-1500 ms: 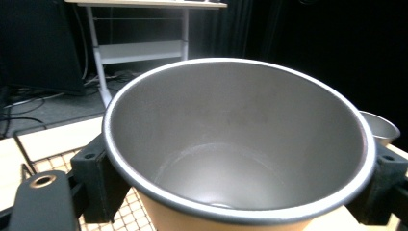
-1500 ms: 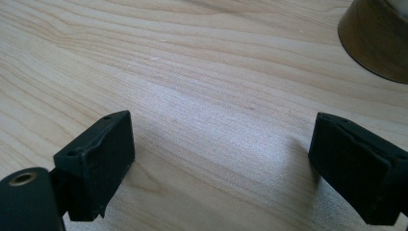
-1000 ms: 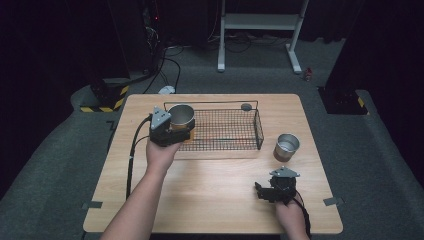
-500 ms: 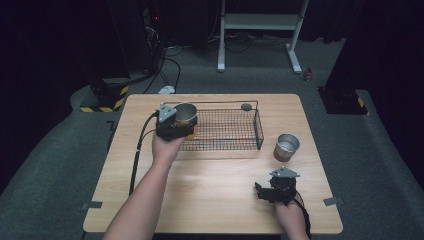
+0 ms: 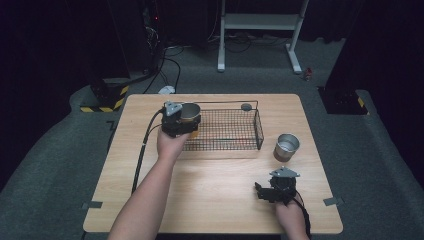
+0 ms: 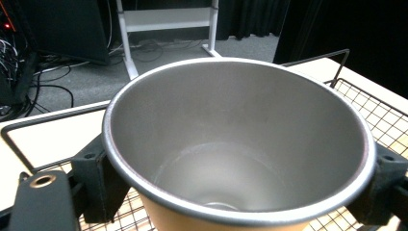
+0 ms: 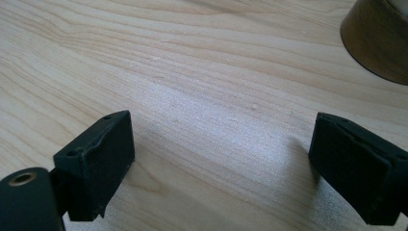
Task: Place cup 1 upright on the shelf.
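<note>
A metal cup [image 5: 189,112] with a steel inside and a tan outside is held upright at the left end of the black wire basket [image 5: 258,129]. My left gripper [image 5: 181,121] is shut on it, one jaw on each side of the wall just under the rim. In the left gripper view the cup [image 6: 235,144] is empty, and basket mesh [image 6: 380,106] lies behind and below it. Its base is hidden, so I cannot tell whether it touches the mesh. My right gripper [image 5: 260,192] rests on the table near the front right. Its jaws [image 7: 221,168] stand open with bare wood between them.
A second metal cup [image 5: 287,146] stands on the table right of the basket; its brown base [image 7: 380,38] lies ahead of the right gripper. A small dark round object [image 5: 246,106] lies behind the basket. The wooden table [image 5: 210,185] has open room in front.
My left hand has carried the cup to the right and a little down, from the basket's left edge to over its left end. The right gripper has stayed put.
</note>
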Demonstrator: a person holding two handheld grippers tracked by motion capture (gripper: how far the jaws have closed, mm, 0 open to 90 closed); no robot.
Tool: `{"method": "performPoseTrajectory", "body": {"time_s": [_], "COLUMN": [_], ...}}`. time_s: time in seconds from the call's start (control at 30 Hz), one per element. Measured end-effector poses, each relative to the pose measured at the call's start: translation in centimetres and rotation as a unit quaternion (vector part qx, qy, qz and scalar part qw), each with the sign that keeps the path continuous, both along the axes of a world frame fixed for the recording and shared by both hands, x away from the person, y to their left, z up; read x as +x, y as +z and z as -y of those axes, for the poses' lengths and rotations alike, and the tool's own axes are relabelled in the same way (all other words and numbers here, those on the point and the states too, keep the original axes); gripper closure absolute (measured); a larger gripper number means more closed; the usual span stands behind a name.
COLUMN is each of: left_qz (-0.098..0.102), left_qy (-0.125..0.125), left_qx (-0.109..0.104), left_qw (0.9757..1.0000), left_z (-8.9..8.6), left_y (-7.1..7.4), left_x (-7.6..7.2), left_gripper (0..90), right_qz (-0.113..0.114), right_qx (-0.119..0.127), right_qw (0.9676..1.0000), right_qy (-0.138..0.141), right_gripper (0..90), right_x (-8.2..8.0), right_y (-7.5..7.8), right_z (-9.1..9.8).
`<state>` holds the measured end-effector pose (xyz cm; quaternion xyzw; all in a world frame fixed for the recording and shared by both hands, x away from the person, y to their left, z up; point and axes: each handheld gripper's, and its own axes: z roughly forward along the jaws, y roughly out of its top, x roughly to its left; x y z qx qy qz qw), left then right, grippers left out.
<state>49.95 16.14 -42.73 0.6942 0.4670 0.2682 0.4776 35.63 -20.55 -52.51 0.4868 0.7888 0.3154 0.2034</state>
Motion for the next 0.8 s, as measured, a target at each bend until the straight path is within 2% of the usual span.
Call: {"method": "performPoseTrajectory", "body": {"time_s": [0.2,0.23,0.33,0.37,0.43,0.5,0.53,0.57,0.8], "left_qz": [-0.017,-0.029,-0.038,-0.05,-0.057,-0.074,-0.074,-0.071,-0.074], "left_qy": [-0.004,-0.004,-0.003,-0.002,-0.002,-0.004,-0.004,0.0,0.008], "left_qx": [-0.005,-0.005,-0.001,0.001,0.002,0.003,0.003,0.017,0.03], "left_qw": [0.9998,0.9996,0.9993,0.9987,0.9984,0.9973,0.9973,0.9974,0.9968], "left_z": [0.5,0.6,0.7,0.8,0.8,0.8,0.8,1.0,1.1], "left_y": [-0.6,-1.0,-1.4,-1.8,-2.0,-2.4,-2.4,-2.5,-2.8], "left_x": [0.9,1.1,1.4,1.6,1.8,1.9,1.9,1.8,1.8], "left_gripper": [13.9,13.9,13.9,13.9,13.9,13.9,13.8,13.8,13.9], "right_qz": [0.0,0.0,0.0,0.0,0.0,0.0,0.0,0.0,0.001], "right_qx": [0.002,0.001,0.001,0.001,0.001,0.001,0.001,0.0,-0.001], "right_qw": [1.0,1.0,1.0,1.0,1.0,1.0,1.0,1.0,1.0], "right_qy": [-0.001,0.0,0.0,0.0,0.001,0.001,0.001,0.001,0.002], "right_gripper": [8.8,8.8,8.8,8.8,8.8,8.8,8.8,8.8,8.8], "right_x": [0.0,0.0,0.0,0.0,0.0,0.0,0.0,0.0,0.0], "right_y": [0.0,0.0,0.0,0.0,0.0,0.0,0.0,0.0,0.0], "right_z": [0.0,0.0,0.0,0.0,0.0,0.0,0.0,0.0,0.0]}}
